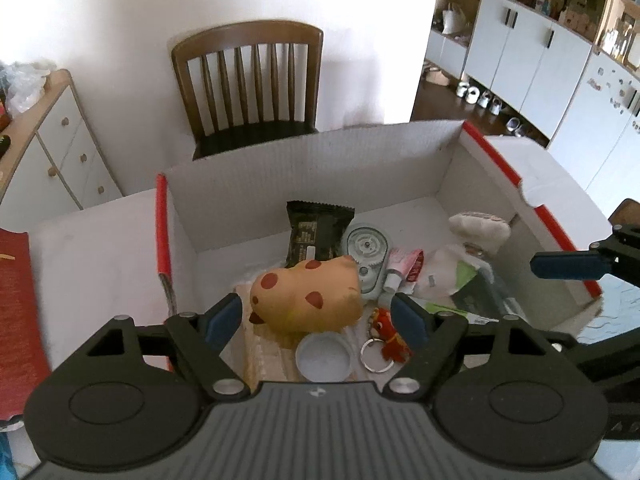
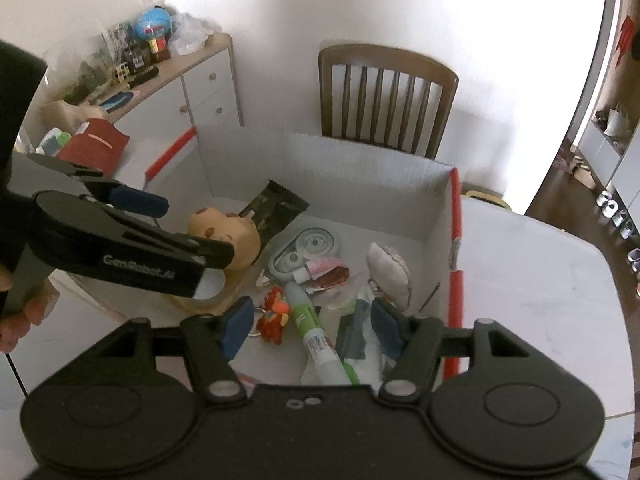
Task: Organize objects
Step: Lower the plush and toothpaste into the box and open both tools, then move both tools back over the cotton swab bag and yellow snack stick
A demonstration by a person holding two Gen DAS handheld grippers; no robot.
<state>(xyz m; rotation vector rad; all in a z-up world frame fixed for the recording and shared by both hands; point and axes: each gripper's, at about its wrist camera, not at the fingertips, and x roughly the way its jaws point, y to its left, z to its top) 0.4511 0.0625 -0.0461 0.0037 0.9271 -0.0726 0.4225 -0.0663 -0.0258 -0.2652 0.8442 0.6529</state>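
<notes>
A white cardboard box (image 1: 320, 168) with red edges holds the objects. In the left wrist view my left gripper (image 1: 320, 318) is open above a tan spotted plush toy (image 1: 308, 296), a white round lid (image 1: 324, 356) and a red keychain figure (image 1: 390, 334). A black snack packet (image 1: 316, 232) and a grey correction-tape dispenser (image 1: 366, 252) lie behind. In the right wrist view my right gripper (image 2: 312, 322) is open over a green-and-white tube (image 2: 314, 330), with the red keychain (image 2: 274, 316) to its left and a grey-white pouch (image 2: 390, 274) to its right.
A wooden chair (image 1: 252, 84) stands behind the box against the wall. A white cabinet (image 2: 192, 92) with clutter on top is to the left. A red book (image 1: 18, 312) lies on the white table left of the box. The left gripper body (image 2: 120, 240) crosses the right view.
</notes>
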